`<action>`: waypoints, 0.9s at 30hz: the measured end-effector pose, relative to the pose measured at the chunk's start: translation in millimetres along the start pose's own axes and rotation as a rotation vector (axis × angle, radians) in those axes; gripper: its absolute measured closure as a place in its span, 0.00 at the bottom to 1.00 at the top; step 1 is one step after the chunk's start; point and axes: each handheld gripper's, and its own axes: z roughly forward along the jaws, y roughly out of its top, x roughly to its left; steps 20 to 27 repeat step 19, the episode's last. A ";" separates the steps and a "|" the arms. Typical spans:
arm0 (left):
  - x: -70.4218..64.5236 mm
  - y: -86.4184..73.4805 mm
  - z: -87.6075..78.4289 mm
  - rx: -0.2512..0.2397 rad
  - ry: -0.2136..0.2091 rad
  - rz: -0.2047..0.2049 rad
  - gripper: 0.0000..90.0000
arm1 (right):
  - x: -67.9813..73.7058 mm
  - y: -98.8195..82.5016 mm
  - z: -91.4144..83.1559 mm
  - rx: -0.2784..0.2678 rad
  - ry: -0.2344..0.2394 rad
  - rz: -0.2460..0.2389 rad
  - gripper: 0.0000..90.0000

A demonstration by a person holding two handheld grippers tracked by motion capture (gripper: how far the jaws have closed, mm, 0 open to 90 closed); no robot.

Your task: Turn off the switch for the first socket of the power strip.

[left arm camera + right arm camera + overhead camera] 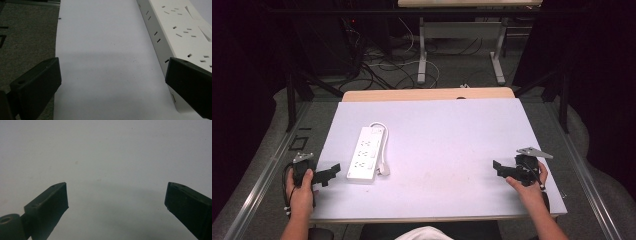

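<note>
- A long white plastic power strip (pixel 367 154) lies flat on the pale lavender-grey table top (pixel 447 145), on its left half, running from near to far. Its white cord (pixel 383 150) loops along the strip's right side and ends in a plug by the near end.
- The black two-jaw left gripper (pixel 331 173), held in the person's left hand (pixel 301 192), sits at the table's near-left edge, just beside the strip's near end but apart from it — jaws wide apart, nothing between them.
- In the left gripper view the strip (pixel 180 32) runs along the right, its sockets facing up; one jaw overlaps its near end.
- The black right gripper (pixel 498 168), in the right hand (pixel 528 185), is at the near-right, well apart from the strip; its jaws are spread over bare table — empty.
</note>
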 end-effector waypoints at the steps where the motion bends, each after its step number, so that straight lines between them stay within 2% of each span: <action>1: -1.1 -0.7 1.8 -0.016 0.016 -0.004 0.00 | 0.0 0.0 0.0 0.000 -0.001 0.001 0.05; 7: -0.9 0.0 1.5 0.009 0.010 0.005 0.00 | -0.3 -0.3 0.2 0.000 -0.002 -0.002 0.05; 11: -2.0 -0.1 3.8 -0.012 0.015 -0.005 0.00 | -1.5 -0.6 0.5 0.003 -0.005 -0.005 0.05; 27: -2.5 1.0 3.3 0.000 0.016 0.005 0.00 | -1.6 -0.9 0.1 0.006 -0.007 0.007 0.05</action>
